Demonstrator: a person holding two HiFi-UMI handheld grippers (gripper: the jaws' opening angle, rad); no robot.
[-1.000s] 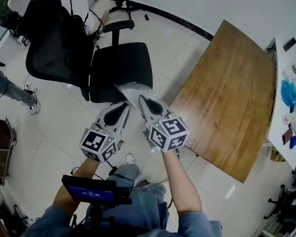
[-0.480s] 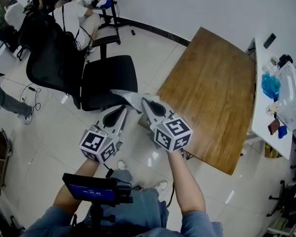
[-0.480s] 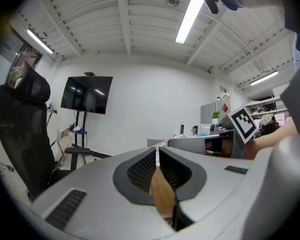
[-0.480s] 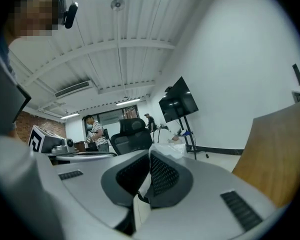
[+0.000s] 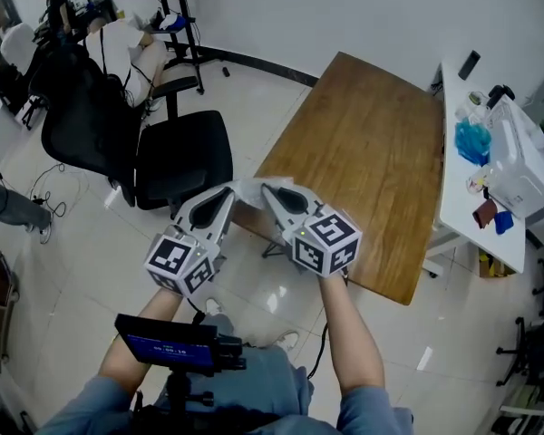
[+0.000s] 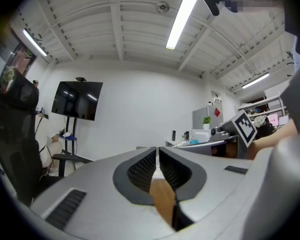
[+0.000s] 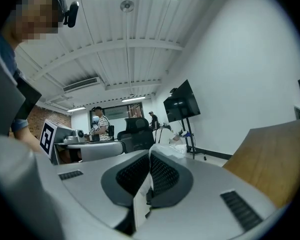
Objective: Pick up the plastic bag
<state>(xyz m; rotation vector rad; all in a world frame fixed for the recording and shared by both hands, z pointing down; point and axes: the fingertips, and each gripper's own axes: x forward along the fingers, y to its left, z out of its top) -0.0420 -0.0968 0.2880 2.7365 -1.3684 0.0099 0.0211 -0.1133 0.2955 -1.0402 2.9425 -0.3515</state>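
Note:
A crumpled clear-white plastic bag (image 5: 250,188) hangs in the air between the tips of both grippers, above the floor by the wooden table's near corner. My right gripper (image 5: 270,191) is shut on it. In the right gripper view, white plastic (image 7: 166,151) bunches at the tips of the right gripper (image 7: 150,156) and runs down between the pads. My left gripper (image 5: 225,195) is just left of the bag with its jaws together. In the left gripper view, the left gripper (image 6: 157,151) shows only a thin slit and no plastic past the tips.
A wooden table (image 5: 372,152) slants ahead on the right. A black office chair (image 5: 177,157) stands on the tiled floor at left, with a second dark chair (image 5: 77,120) behind it. A white desk (image 5: 490,179) with small items runs along the right. A monitor stand (image 5: 177,16) is by the far wall.
The chair and the table have slid left and down in the head view as the person turned toward the table. Both grippers keep their pose, with the bag still at their tips.

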